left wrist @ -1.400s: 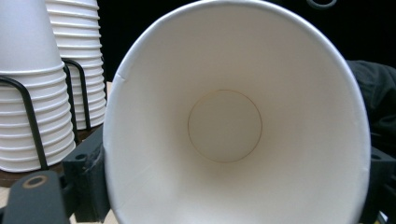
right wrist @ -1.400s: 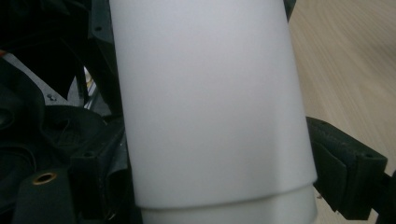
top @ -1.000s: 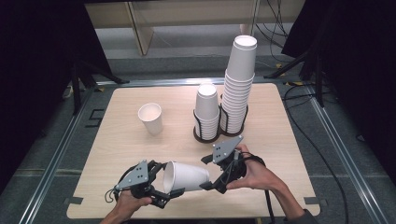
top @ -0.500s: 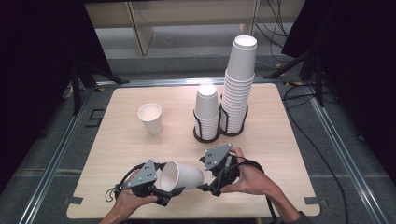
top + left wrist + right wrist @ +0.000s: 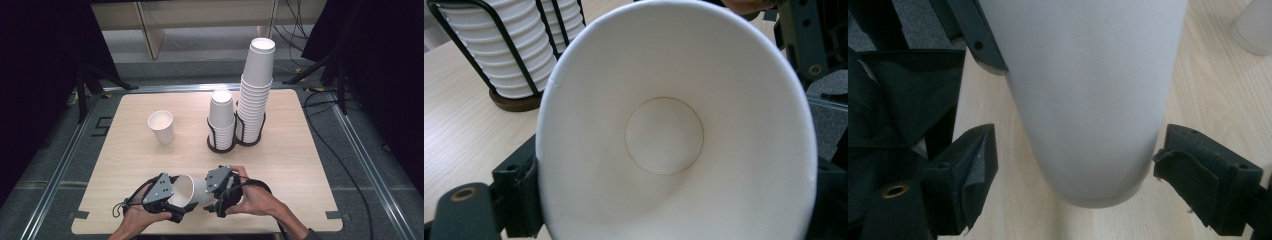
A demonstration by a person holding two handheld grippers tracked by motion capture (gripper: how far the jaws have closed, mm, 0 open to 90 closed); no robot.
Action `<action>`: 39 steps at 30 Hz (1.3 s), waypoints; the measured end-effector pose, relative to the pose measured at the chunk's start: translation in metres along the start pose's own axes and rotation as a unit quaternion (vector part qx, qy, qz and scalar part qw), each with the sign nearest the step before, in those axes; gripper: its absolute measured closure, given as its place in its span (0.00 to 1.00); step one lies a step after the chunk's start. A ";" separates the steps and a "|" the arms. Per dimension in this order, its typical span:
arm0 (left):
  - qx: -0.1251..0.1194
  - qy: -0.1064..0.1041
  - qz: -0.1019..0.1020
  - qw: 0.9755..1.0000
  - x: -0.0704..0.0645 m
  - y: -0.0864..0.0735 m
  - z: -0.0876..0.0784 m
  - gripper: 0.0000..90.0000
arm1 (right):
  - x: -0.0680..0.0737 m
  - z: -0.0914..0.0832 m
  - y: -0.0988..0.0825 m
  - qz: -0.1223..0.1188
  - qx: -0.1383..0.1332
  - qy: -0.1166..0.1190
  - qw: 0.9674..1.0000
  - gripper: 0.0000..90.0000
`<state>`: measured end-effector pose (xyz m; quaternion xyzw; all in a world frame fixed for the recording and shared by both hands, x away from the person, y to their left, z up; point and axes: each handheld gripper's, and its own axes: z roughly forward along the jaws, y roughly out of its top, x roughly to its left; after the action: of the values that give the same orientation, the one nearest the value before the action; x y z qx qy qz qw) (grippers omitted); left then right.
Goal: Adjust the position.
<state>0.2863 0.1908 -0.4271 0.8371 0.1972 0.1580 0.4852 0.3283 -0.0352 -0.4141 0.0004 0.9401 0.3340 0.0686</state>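
**A:** Where does the paper cup (image 5: 189, 190) lie?

**B:** On its side, low over the near edge of the desk (image 5: 300, 165), between the two hands. Its long axis runs left to right: the open mouth faces the left gripper (image 5: 175, 205), the closed base points at the right gripper (image 5: 216, 200).

**A:** Who has hold of it?

**B:** The left gripper, by my reading. Its jaws pinch the cup at the rim (image 5: 540, 165), and its view looks straight down inside to the round bottom. The right gripper (image 5: 1075, 175) is spread, one jaw on either side of the base with bare wood showing in the gaps, so it touches nothing.

**A:** So the right is nearer the base.

**B:** Yes; closing there would take the cup.

**A:** Any print?

**B:** None that I can read. The cup is plain white, as are the upright cup (image 5: 161, 126) and the two stacks (image 5: 256, 95) in wire holders farther back.
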 end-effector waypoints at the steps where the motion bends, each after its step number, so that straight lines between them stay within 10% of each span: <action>1: 0.002 0.000 0.004 1.000 0.000 0.000 0.000 0.14 | 0.000 0.002 0.000 0.000 0.001 -0.002 1.000 0.18; 8: 0.013 -0.004 0.023 1.000 -0.003 0.002 0.000 0.14 | 0.002 0.012 0.001 -0.012 -0.002 -0.003 1.000 0.18; 17: -0.020 -0.020 -0.006 1.000 -0.003 0.001 0.001 0.12 | 0.003 0.015 0.001 -0.025 -0.013 -0.004 1.000 0.26; 22: -0.098 -0.026 -0.066 0.993 0.006 -0.003 -0.001 0.07 | -0.004 0.009 -0.003 0.005 -0.061 0.022 0.998 0.26; 31: -0.170 -0.009 -0.098 0.980 0.008 -0.005 -0.007 0.03 | -0.012 0.001 -0.006 0.069 -0.164 0.049 0.983 0.27; 39: -0.202 -0.006 -0.100 0.974 0.009 -0.005 -0.009 0.08 | -0.014 -0.001 -0.005 0.098 -0.199 0.042 0.974 0.26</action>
<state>0.2888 0.2038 -0.4265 0.6989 0.2413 0.1399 0.6586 0.3424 -0.0406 -0.4148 0.0652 0.8522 0.5191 -0.0055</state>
